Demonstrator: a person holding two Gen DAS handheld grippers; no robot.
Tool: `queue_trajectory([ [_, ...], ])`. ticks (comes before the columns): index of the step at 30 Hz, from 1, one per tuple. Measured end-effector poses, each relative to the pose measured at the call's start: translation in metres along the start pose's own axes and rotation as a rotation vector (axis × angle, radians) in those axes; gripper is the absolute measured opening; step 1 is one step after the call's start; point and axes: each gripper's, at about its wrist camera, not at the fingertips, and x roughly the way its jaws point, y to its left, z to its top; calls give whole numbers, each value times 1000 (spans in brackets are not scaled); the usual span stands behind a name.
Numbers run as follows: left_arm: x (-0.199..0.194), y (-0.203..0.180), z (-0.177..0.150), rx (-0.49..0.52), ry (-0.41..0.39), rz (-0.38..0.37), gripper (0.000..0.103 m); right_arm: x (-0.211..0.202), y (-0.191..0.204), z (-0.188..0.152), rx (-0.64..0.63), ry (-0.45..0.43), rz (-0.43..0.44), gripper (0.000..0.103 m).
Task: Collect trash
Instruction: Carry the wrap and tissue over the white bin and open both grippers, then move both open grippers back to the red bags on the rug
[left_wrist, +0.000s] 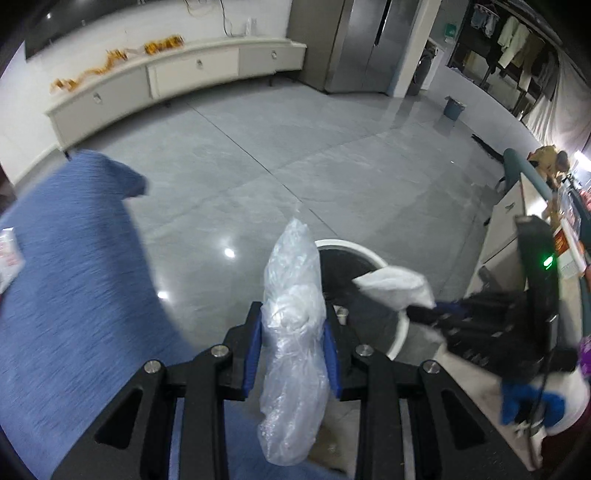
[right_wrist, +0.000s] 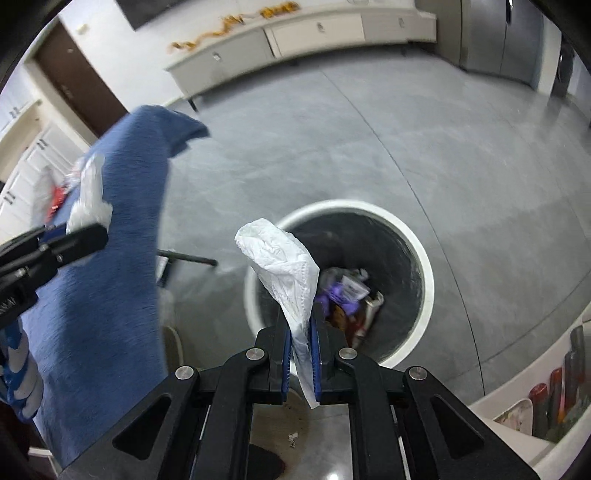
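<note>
Lower centre of the left wrist view: left tongs (left_wrist: 293, 341) are clamping a crumpled clear plastic bag (left_wrist: 295, 332). Right tongs (right_wrist: 301, 334) are pinching a white tissue (right_wrist: 284, 269) above the white-rimmed trash bin (right_wrist: 424, 266), centre frame, holding wrappers.

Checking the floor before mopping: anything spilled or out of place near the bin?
Yes: a brownish stain with a small white scrap lies on the floor just outside the bin, below the right claw. The rest of the floor looks clean.
</note>
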Motion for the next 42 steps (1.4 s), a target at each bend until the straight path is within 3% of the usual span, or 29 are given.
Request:
queue_trajectory([
  [6,64,-16,24,-44,110,-73,32,41,-28,20,23,93,-88,13],
  [7,73,-17,26,-53,123,-79,38,48,-31,22,20,103,-103,18],
  [9,83,-19,27,-71,134,-87,54,55,-35,23,20,112,-111,36],
  [10,86,-17,28,-88,133,-94,57,59,-36,23,21,113,-124,46],
  [15,77,-11,27,-117,107,-126,58,55,-43,20,33,96,-138,49],
  [22,20,-3,22,-97,-16,-82,58,15,-40,14,59,12,-125,49],
  [28,-58,38,-2,-105,-146,-5,58,-26,-8,14,37,-81,-84,49],
  [35,-143,112,-42,-132,-280,160,60,-69,69,26,-69,-174,-20,50],
  [42,-194,208,-75,-196,-324,323,65,-82,162,48,-199,-206,53,54],
])
